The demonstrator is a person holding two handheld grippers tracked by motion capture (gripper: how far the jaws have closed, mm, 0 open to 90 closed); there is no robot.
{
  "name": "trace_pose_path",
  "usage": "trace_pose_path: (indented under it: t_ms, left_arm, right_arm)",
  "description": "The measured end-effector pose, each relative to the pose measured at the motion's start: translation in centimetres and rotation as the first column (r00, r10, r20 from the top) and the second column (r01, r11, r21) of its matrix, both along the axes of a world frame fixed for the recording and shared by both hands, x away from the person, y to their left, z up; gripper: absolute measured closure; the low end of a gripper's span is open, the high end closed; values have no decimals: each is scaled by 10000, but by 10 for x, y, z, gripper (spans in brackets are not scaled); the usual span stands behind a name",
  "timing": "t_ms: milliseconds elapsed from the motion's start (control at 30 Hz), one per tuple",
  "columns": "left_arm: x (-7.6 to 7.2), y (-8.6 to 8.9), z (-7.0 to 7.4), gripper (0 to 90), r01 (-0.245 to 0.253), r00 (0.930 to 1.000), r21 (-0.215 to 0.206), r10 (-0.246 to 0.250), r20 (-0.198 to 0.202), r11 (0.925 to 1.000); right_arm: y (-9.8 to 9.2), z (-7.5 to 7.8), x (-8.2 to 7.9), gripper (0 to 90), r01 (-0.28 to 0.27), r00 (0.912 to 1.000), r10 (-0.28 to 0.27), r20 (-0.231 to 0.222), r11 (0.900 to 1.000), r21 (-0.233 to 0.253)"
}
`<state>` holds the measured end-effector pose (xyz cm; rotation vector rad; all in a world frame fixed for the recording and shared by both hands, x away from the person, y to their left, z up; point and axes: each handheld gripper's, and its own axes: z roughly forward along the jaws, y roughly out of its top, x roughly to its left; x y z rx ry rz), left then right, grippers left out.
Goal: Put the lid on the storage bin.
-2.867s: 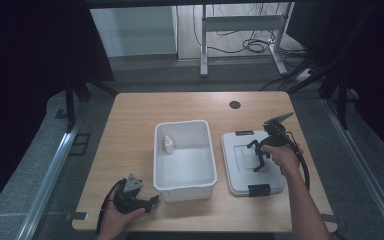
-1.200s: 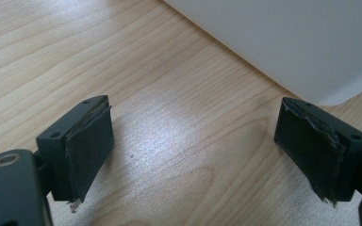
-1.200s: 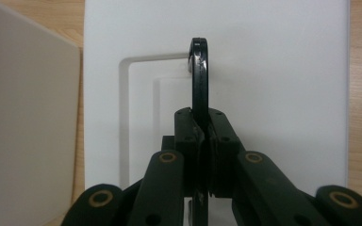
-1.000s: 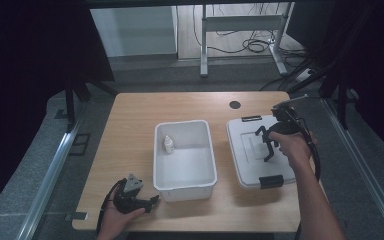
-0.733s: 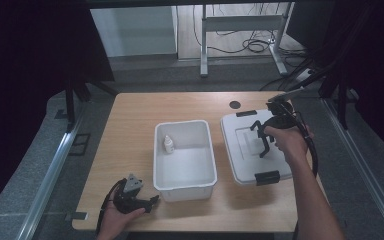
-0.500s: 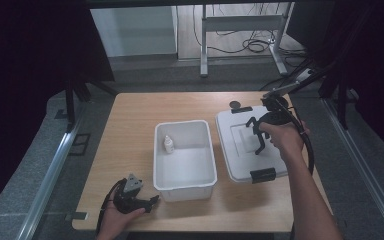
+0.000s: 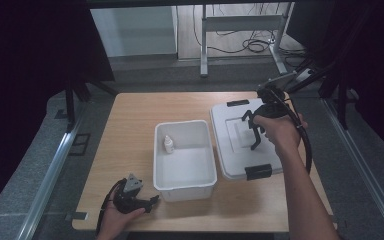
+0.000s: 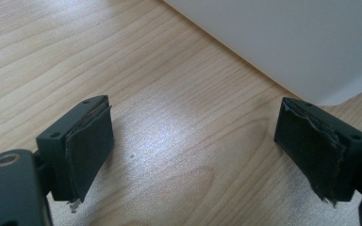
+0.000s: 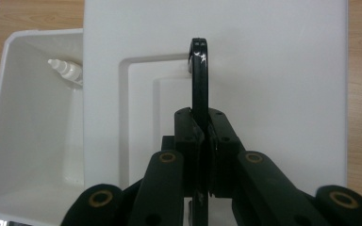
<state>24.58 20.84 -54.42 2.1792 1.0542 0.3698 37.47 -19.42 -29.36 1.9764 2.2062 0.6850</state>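
Right gripper [image 7: 254, 134] clamped on the black handle [image 9: 199, 80] of the white lid [image 7: 242, 135]; jaws pressed together on the handle, seen clearly in the right gripper view. Lid held above the table [image 7: 130, 125], just right of the open white bin [image 7: 184, 159], left edge over or beside the bin's right rim; cannot tell whether touching. Black latches at the lid's far end [image 7: 237, 103] and near end [image 7: 258, 171]. Right hand [image 7: 279, 131] wrapped round the gripper body, cable looping off its right side.

Small white dropper bottle [image 7: 168, 144] inside the bin, at the left wall toward the far end. Upright in the high view; in the right gripper view [image 9: 66, 69] partly hidden behind the lid edge.

Left gripper [image 7: 152, 200] low at the near left corner of the table, held in the left hand [image 7: 115, 220], just left of the bin's near corner. Jaws spread wide, nothing between them; bare wood under them and the bin's white wall [image 8: 283, 42] ahead in the left gripper view. Pads [image 8: 87, 146] worn and frayed at the edges.

No readable writing, brand or label on lid, bin or bottle; bottle too small to tell.
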Motion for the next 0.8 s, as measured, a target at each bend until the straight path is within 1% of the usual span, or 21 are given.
trace_pose_path:
  t_ms: [133, 167, 200, 333, 367, 433, 467, 533, 567, 633, 667, 767, 800]
  left_arm:
    - [0, 0, 0, 121, -1, 10000, -13, 1, 3, 10000]
    - [0, 0, 0, 121, -4, 10000, -17, 4, 2, 10000]
    - [0, 0, 0, 121, -4, 10000, -17, 4, 2, 10000]
    - [0, 0, 0, 121, -7, 10000, -17, 7, 2, 10000]
    - [0, 0, 0, 121, -7, 10000, -17, 7, 2, 10000]
    - [0, 0, 0, 122, -29, 10000, -47, 29, 10, 10000]
    - [0, 0, 0, 122, -29, 10000, -38, 29, 11, 10000]
    - [0, 0, 0, 121, -29, 10000, -38, 29, 8, 10000]
    - [0, 0, 0, 121, -29, 10000, -44, 29, 4, 10000]
    - [0, 0, 0, 121, -28, 10000, -40, 28, 8, 10000]
    - [0, 0, 0, 121, -26, 10000, -35, 26, 12, 10000]
    - [0, 0, 0, 122, -9, 10000, -22, 9, 19, 10000]
    - [0, 0, 0, 122, -8, 10000, -23, 9, 20, 10000]
  right_arm:
    - [11, 5, -1, 854, 7, 10000, -8, -51, 10000, -75]
    - [15, 6, -2, 854, 66, 10000, -66, -53, 10000, -21]
    - [15, 6, -2, 854, 66, 10000, -66, -53, 10000, -21]
    - [32, 6, -3, 854, 92, 9999, -91, -121, 9999, 84]
    - [32, 6, -3, 854, 92, 9999, -91, -121, 9999, 84]
    - [39, 5, -3, 853, 60, 9998, -57, -208, 9999, 143]
    - [43, 2, -2, 854, 132, 9995, -127, -282, 9998, 178]
    - [45, 1, -1, 854, 198, 9992, -191, -352, 9996, 196]
    - [48, -2, 0, 854, 321, 9984, -311, -468, 9992, 220]
    - [50, -4, 0, 854, 409, 9979, -396, -505, 9989, 237]
    - [56, -6, -1, 854, 492, 9972, -471, -588, 9982, 335]
    - [64, -7, -3, 854, 476, 9969, -451, -643, 9981, 383]
    - [64, -7, -3, 854, 476, 9969, -451, -643, 9981, 383]
